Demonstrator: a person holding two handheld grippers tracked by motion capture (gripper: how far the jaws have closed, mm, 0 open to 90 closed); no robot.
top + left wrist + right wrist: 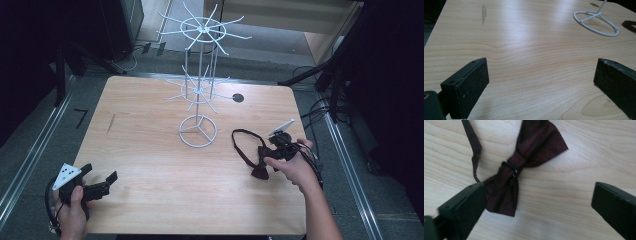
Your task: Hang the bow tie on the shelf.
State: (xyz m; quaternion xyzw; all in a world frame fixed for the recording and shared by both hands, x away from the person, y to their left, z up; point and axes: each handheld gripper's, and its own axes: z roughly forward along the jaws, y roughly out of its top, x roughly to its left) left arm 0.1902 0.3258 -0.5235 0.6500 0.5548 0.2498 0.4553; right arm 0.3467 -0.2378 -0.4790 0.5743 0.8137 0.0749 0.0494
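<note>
Left hand-held gripper [100, 182]: near corner of the worktop [150, 150] at 7 o'clock, jaws spread wide over bare wood.
Right hand-held gripper [537, 202]: at 4 o'clock, jaws spread, nothing pinched.
Bow tie [524, 165]: flat on the worktop beneath the right jaws, strap looping toward 12 o'clock.
Wire stand [198, 90]: upright, 12 o'clock.

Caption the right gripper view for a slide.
Open right tool poised over a dark red bow tie on the wooden table.
</note>
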